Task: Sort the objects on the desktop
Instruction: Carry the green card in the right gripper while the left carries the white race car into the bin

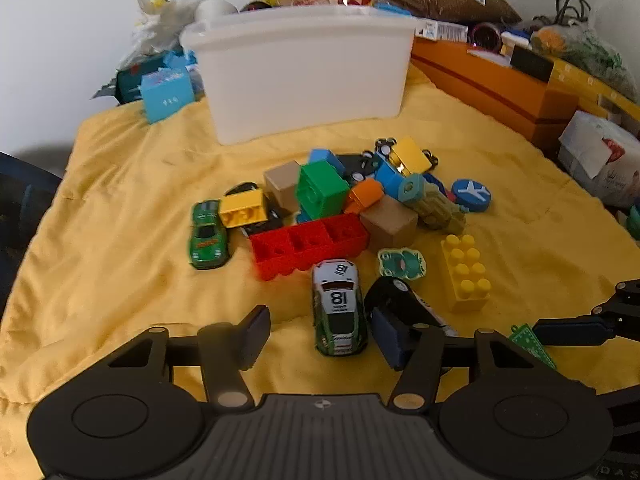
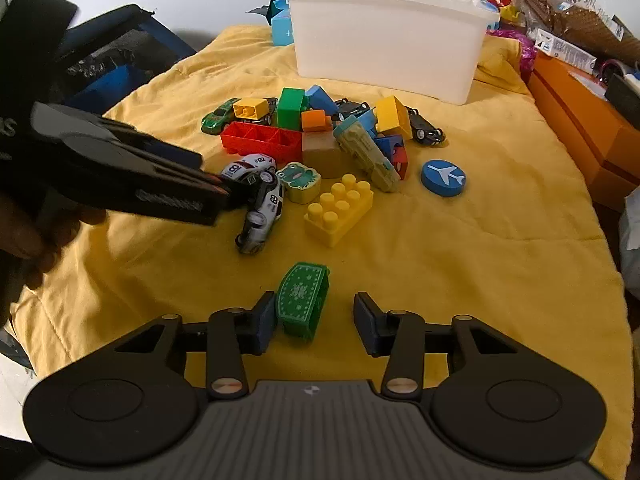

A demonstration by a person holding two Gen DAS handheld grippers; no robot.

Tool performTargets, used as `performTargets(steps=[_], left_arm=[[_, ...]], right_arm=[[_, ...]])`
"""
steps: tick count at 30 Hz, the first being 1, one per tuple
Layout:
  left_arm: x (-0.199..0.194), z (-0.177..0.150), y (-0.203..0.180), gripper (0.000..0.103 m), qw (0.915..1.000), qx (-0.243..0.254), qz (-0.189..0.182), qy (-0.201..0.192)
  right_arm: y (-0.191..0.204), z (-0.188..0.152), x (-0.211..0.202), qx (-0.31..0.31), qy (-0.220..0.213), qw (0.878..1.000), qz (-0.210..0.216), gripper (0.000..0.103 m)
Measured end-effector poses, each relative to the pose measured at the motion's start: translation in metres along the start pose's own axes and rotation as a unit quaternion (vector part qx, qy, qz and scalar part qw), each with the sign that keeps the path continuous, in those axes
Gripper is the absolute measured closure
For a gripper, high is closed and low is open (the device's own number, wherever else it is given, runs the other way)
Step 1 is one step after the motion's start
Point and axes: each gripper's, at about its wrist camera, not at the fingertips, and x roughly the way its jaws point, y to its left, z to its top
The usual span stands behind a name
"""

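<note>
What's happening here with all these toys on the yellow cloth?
A person holds a gripper in each hand, sorting toys. The left gripper is open around the white and green number 81 car. The right gripper is open around a green patterned piece. The white bin stands behind the pile.

The yellow cloth (image 2: 480,240) looks soft, matt and creased. The white bin (image 2: 384,36) is smooth translucent plastic. The yellow studded brick (image 2: 340,208) is glossy plastic.
</note>
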Motion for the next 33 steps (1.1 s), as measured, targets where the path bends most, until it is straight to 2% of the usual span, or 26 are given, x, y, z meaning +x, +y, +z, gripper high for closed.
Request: performTargets(steps=[1,2,3,5,6,15,19,25,33], left_arm=[[0.003,0.000,-0.001,0.046,1.0000,0.000,0.002,0.004],[0.005,0.001,-0.002,0.050,1.0000,0.000,0.002,0.007],[0.006,0.000,-0.001,0.053,1.0000,-0.003,0.000,0.007],[0.006,0.000,0.000,0.068,0.9999,-0.007,-0.009,0.006],[0.005,0.000,0.000,0.070,0.9999,-0.005,-0.009,0.006],[-0.032,0.011,0.013,0.070,0.9987,-0.038,-0.032,-0.016],[-0.066,0.029,0.028,0.070,0.9971,-0.047,-0.035,-0.048],[-0.093,0.072,0.054,0.070,0.9937,-0.074,-0.028,-0.079],[-0.111,0.156,0.068,0.070,0.9912,-0.066,-0.024,-0.112]], right_arm=[[-0.001,0.001,0.001,-0.002,-0.002,1.000,0.005,0.073],[-0.003,0.002,0.001,-0.004,-0.003,1.000,0.014,0.078],[-0.005,0.003,0.001,-0.005,-0.004,1.000,0.022,0.078],[-0.009,0.005,-0.002,-0.006,-0.010,0.999,0.030,0.078],[-0.010,0.006,-0.005,-0.006,-0.013,0.999,0.031,0.078],[-0.030,0.016,-0.026,0.004,-0.042,0.999,0.028,0.078],[-0.039,0.031,-0.038,0.021,-0.070,0.997,0.018,0.078],[-0.053,0.074,-0.062,0.042,-0.125,0.991,0.003,0.078],[-0.077,0.180,-0.095,0.042,-0.184,0.982,-0.005,0.078]])
